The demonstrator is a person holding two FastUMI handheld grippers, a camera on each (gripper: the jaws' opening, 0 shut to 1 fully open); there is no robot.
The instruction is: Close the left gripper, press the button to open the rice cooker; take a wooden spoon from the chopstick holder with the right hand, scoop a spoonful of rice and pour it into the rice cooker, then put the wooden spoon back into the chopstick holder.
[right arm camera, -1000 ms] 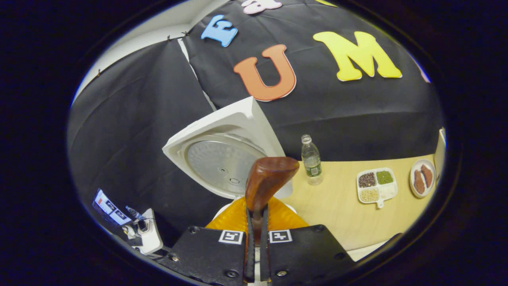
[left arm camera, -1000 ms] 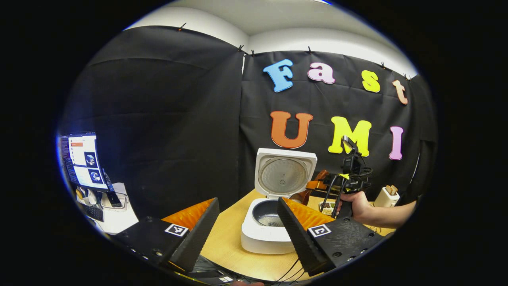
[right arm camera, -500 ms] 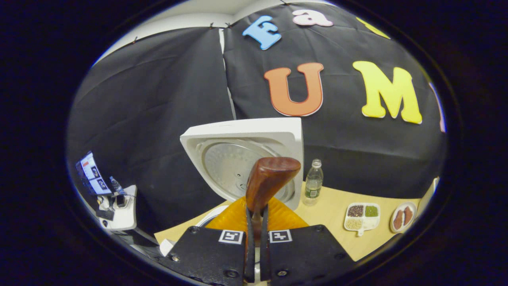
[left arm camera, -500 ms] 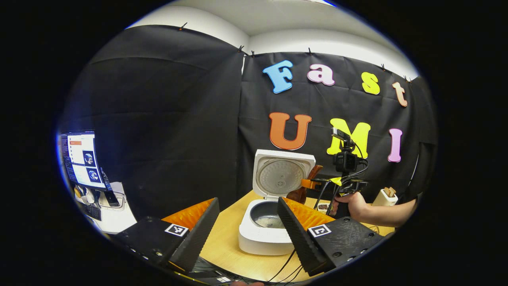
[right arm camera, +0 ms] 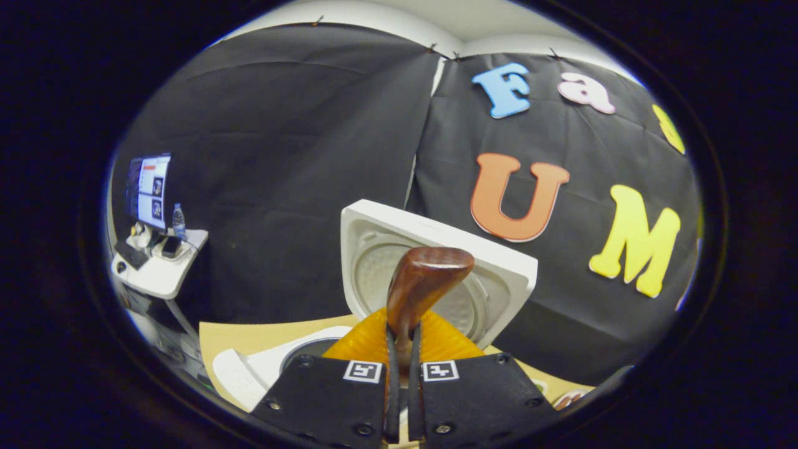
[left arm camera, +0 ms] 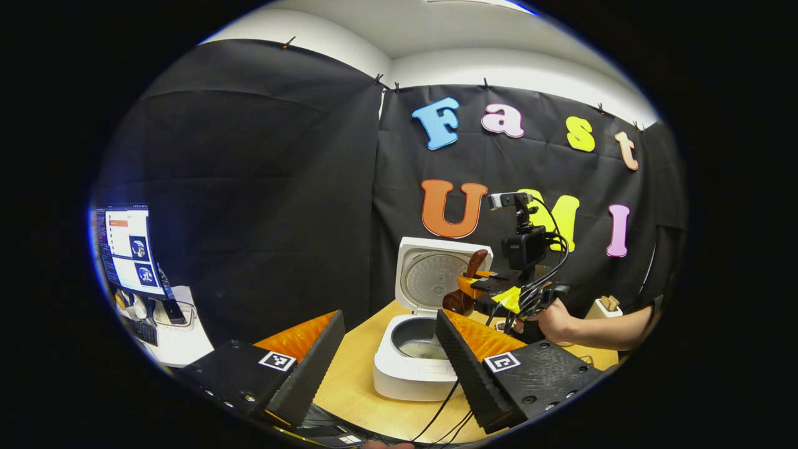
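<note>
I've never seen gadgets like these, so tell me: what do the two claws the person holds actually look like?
Each claw has two black wedge-shaped fingers with ribbed inner faces, orange sides and small square black-and-white markers. The right claw, seen from the left gripper view, carries a black camera, yellow tape and looping black cables. The hand wears no glove; a dark sleeve edge shows far up.

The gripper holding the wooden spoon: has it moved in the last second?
Yes. In the left gripper view the right gripper has swung left, in front of the rice cooker lid, carrying the wooden spoon.
</note>
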